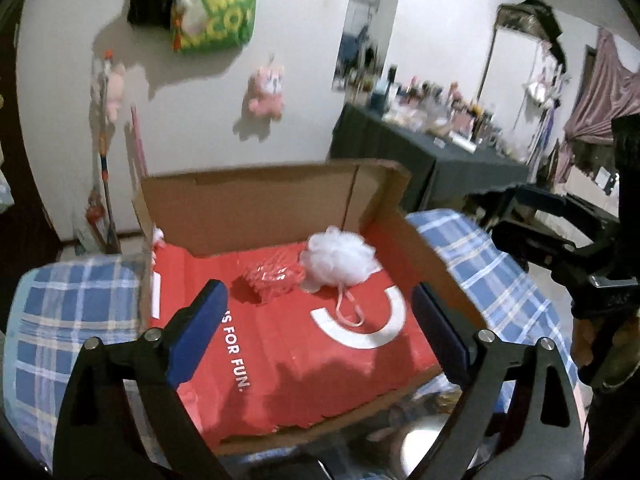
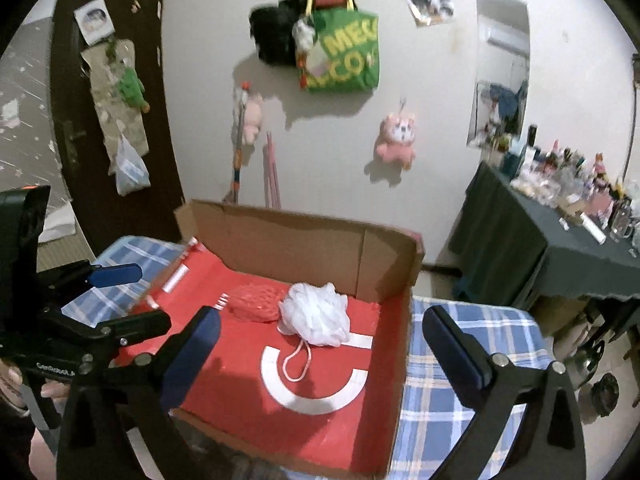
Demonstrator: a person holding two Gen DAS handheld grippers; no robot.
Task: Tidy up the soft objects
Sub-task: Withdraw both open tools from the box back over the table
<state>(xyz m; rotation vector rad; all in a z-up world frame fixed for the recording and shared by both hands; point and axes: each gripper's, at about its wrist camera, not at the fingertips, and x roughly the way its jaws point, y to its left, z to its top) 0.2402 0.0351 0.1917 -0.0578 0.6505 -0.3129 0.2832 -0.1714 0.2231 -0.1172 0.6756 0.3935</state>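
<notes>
Spread fingers (image 1: pixel 196 336), white bath pouf (image 1: pixel 340 260) beyond

Both wrist cameras look forward and downward past their own fingers, from close above, into the same red-lined cardboard box (image 1: pixel 256 200) (image 2: pixel 392 264); each also catches the other tool at its side.

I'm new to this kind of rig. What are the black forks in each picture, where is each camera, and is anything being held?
Each fork is a hand-held gripper with a fisheye camera looking forward along its two blue-padded fingers. One picture is from the left gripper, the other from the right gripper; each also shows the other at its edge. Both have their jaws wide open and hold nothing. Ahead lies an open cardboard box with a red inside, on a blue plaid cloth. In the box sit a white mesh bath pouf and, beside it, a red net bundle.
</notes>
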